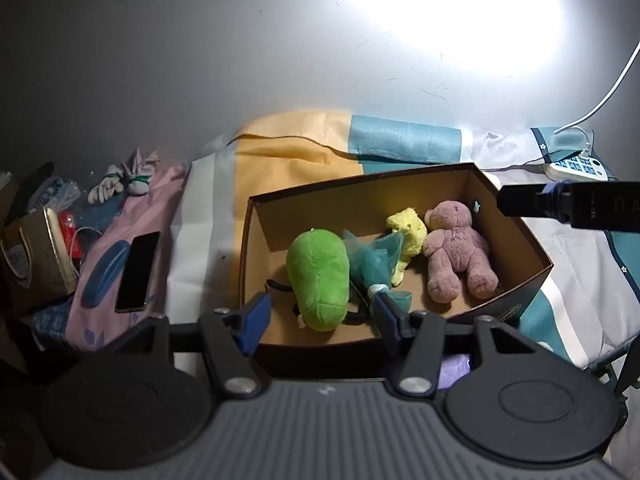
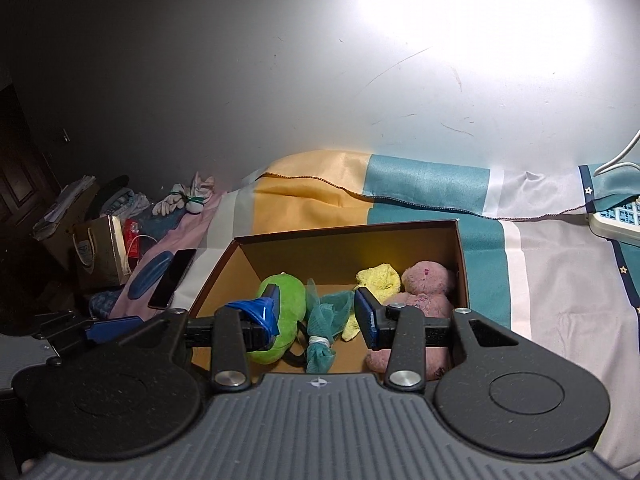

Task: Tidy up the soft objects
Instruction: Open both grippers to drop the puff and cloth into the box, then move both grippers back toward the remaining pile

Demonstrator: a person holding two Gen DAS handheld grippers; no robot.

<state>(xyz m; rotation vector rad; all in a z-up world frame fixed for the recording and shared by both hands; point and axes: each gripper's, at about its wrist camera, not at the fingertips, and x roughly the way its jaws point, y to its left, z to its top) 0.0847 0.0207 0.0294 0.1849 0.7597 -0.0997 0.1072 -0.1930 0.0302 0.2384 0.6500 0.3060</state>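
You are working over a bed (image 1: 440, 140) spread with a striped sheet of yellow, teal and white. On it sits an open cardboard box (image 1: 360, 192), and the sorting looks nearly done: four soft things already lie in a row on its floor. From your left they are a green plush (image 1: 320, 276), a teal mesh bundle (image 1: 372, 264) tied with a white band, a small yellow plush (image 1: 408, 236), and a pink teddy bear (image 1: 456, 248) against the right wall of the box.

Both pairs of tongs hover at the near edge of the box and carry nothing. The left tongs (image 1: 320, 316) stand wide, their blue pads framing the lower end of the green plush and the tied end of the mesh bundle without closing on either. The right tongs (image 2: 320, 316) are also spread wide, and in their own view the mesh bundle lies between the pads while the teddy bear sits just beside the right pad.

My reading is that you are between placements, or at the end of them. If more is to go in, the only loose soft thing I can see is a pale knotted cloth bundle (image 1: 124, 180) with a green tie, well apart from the box at the far left of the bed, past a dark phone (image 1: 138, 272). Fetching it calls for swinging the left tongs out that way.
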